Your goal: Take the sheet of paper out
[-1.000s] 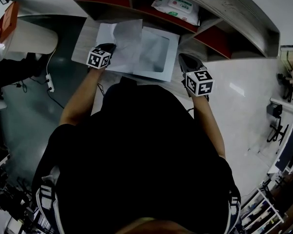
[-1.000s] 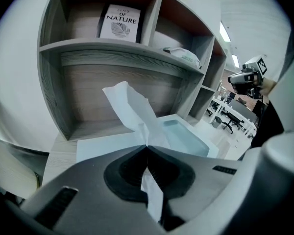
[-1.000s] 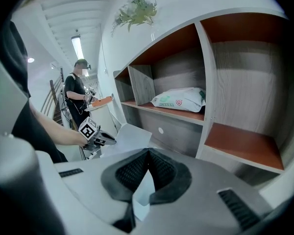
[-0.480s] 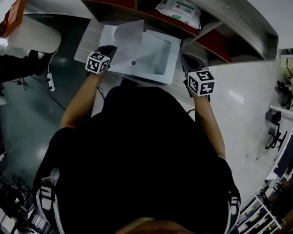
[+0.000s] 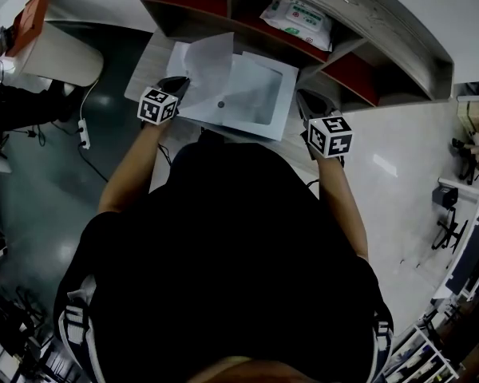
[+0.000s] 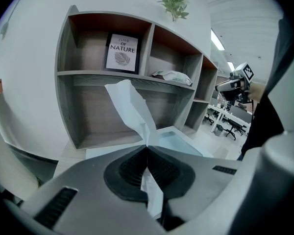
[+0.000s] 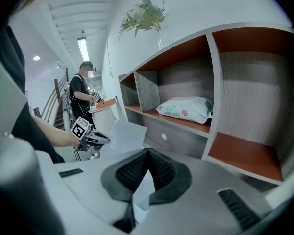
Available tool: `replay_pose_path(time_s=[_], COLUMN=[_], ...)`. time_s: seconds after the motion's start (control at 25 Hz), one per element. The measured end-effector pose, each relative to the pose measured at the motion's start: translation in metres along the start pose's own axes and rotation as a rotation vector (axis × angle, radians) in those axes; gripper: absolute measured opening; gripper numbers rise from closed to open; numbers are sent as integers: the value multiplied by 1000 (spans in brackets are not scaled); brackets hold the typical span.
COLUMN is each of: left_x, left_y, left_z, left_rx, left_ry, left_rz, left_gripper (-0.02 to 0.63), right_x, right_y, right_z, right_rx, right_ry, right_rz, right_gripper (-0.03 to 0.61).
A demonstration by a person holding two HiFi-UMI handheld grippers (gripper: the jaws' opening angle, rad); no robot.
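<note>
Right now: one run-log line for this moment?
left gripper: shut on sheet of paper | right gripper: shut on folder edge | sheet of paper: raised, curled, over folder's left side

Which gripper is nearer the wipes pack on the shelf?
Right. The right gripper, holding the folder, is in front of the wipes pack; the left gripper is farther left, shut on the sheet of paper.

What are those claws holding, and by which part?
The left gripper pinches the white sheet of paper by its left edge; the right gripper pinches the pale blue window envelope by its right edge.
</note>
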State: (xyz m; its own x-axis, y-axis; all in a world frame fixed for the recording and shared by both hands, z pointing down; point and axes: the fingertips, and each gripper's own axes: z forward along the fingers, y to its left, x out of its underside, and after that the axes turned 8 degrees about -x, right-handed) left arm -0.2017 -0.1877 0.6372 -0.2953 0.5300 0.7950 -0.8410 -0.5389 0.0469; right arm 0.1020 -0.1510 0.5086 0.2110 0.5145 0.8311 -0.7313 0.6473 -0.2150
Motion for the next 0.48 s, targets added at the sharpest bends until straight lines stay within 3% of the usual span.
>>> replay_pose_path(time_s=[0.48], left_x=[1], left_y=[1], left_z=[-18], left_rx=[-5], left_ry=[-36], left_rz=[-11], left_gripper=[21], right_x=[-3], right_y=[15], right_z=[10], right_rx=[-30], right_ry=[-1], right_rz=[-16], right_gripper=[14])
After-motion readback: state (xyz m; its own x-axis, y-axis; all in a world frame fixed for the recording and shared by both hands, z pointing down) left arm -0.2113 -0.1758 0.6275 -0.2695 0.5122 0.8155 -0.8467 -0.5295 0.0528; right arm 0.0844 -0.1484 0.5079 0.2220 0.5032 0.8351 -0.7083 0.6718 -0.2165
